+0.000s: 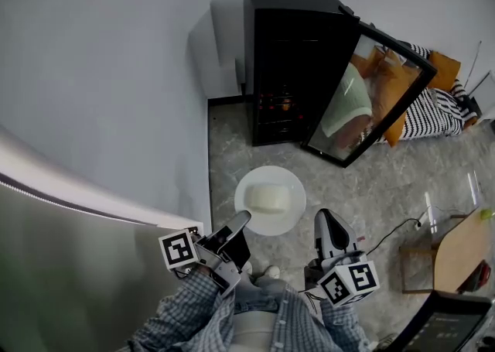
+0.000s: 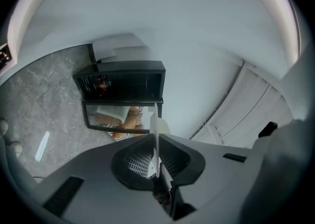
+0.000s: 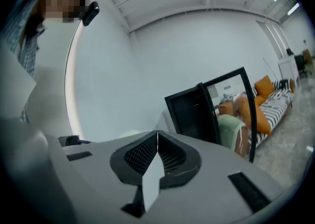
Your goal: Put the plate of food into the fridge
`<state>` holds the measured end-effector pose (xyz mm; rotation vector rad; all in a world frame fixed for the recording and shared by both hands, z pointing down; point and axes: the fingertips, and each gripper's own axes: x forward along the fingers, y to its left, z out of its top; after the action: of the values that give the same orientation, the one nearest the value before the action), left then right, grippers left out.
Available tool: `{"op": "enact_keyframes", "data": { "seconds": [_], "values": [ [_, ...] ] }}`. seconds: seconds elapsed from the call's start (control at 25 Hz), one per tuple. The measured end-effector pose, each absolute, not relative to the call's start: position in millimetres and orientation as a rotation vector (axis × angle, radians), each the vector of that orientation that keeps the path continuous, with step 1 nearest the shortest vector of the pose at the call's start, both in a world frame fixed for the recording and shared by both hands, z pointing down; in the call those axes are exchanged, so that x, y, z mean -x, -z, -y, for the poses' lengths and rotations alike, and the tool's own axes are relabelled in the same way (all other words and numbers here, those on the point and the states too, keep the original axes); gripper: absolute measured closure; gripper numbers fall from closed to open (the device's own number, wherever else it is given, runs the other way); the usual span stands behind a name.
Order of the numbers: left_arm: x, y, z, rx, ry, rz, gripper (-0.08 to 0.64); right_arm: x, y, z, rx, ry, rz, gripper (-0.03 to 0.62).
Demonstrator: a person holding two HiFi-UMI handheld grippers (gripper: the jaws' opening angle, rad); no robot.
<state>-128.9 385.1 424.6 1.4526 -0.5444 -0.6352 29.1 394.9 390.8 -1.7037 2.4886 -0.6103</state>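
One round white plate (image 1: 292, 213), pale block (image 1: 267, 199) centred (rim in left claw (image 1: 241, 220))

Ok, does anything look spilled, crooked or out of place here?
Nothing stands out. The plate is held by its rim in the left claw, the white food sits centred on it, and the fridge stands open. The right claw is shut, empty.

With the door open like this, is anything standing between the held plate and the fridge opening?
Nothing visible does. The plate, gripped at its rim by the left gripper, hangs over bare floor short of the fridge, whose door is swung wide to the right. Some reddish items sit on an inner shelf.
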Motion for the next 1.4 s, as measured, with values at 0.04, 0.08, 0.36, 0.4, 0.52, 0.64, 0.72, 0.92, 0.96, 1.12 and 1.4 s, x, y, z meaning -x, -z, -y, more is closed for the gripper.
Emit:
{"op": "enact_keyframes", "data": {
  "seconds": [0.04, 0.08, 0.36, 0.4, 0.52, 0.64, 0.72, 0.92, 0.96, 1.12, 1.4],
  "values": [
    [129.6, -424.8, -384.3, -1.455, 0.634, 0.546, 0.532, -26.2, -390.1, -394.6, 1.662, 0.672, -2.467, 0.584],
    [130.1, -424.7, -383.4, -1.457, 0.633, 0.546, 0.532, -23.3, -388.7, -394.4, 1.619, 0.728, -2.441, 0.584],
    [137.5, -420.9, -382.4, -1.46, 0.663, 0.536, 0.532, -3.7, -395.7, -396.7, 1.325, 1.133, -2.152, 0.49],
    [138.2, -420.6, -383.3, -1.462, 0.665, 0.533, 0.532, -0.5, -398.4, -398.7, 1.3, 1.168, -2.132, 0.481],
    [137.7, -420.6, -385.3, -1.477, 0.655, 0.525, 0.532, 11.4, -403.4, -402.6, 1.241, 1.239, -2.106, 0.48],
    [137.2, -421.7, -385.9, -1.472, 0.654, 0.515, 0.532, 23.0, -405.9, -403.0, 1.214, 1.265, -2.114, 0.48],
    [137.6, -422.6, -386.2, -1.467, 0.656, 0.506, 0.532, 28.0, -410.0, -403.0, 1.236, 1.274, -2.139, 0.48],
    [138.5, -422.7, -384.8, -1.481, 0.634, 0.494, 0.532, 33.0, -413.9, -401.9, 1.278, 1.296, -2.11, 0.508],
    [138.3, -422.9, -384.5, -1.485, 0.631, 0.492, 0.532, 32.6, -413.9, -402.2, 1.28, 1.298, -2.099, 0.509],
    [135.4, -425.6, -384.7, -1.487, 0.618, 0.468, 0.532, 30.3, -415.3, -405.2, 1.3, 1.29, -2.093, 0.511],
    [130.9, -431.6, -382.8, -1.486, 0.599, 0.456, 0.532, 26.9, -420.5, -405.3, 1.309, 1.276, -2.136, 0.511]
  ]
}}
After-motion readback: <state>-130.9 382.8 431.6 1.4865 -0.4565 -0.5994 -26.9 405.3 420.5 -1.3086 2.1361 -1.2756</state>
